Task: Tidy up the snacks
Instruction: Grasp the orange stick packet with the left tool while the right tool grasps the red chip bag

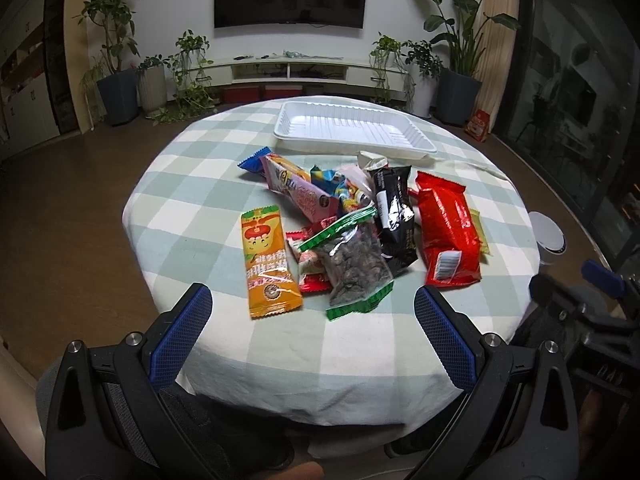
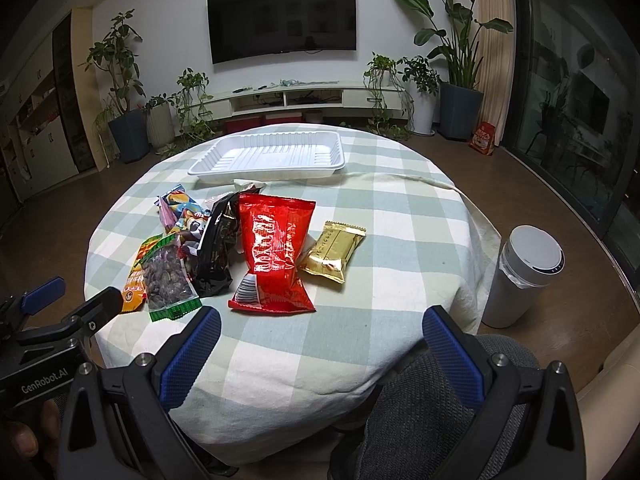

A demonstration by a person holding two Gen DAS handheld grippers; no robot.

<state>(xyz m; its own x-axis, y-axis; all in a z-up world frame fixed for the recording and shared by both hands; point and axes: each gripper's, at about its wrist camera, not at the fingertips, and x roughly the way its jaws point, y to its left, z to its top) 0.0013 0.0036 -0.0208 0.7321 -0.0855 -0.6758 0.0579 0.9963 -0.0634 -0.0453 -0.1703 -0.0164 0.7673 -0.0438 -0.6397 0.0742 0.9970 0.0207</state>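
White ribbed plastic tray [image 1: 352, 130] empty at 12 o'clock, awaiting heaped snack packets [image 1: 352, 224]; left gripper [image 1: 314, 312], right gripper [image 2: 322, 330] jaws spread wide, empty, poised to pick

Two matching handheld tools here: the black plastic left gripper [image 1: 312, 308] carries two curved fingers faced with blue, grid-textured rubber pads [image 1: 178, 340], and round silver screws [image 1: 133, 338] sit at the joints. Triangular cut-outs mark each black arm. The black plastic right gripper [image 2: 320, 328] shows the same blue pads [image 2: 190, 356] and silver screws [image 2: 145, 359]. On the left tool's body, white lettering reads "GenRobot.AI" [image 2: 43, 383]. Below, the person wears grey woven trousers [image 2: 424, 404].
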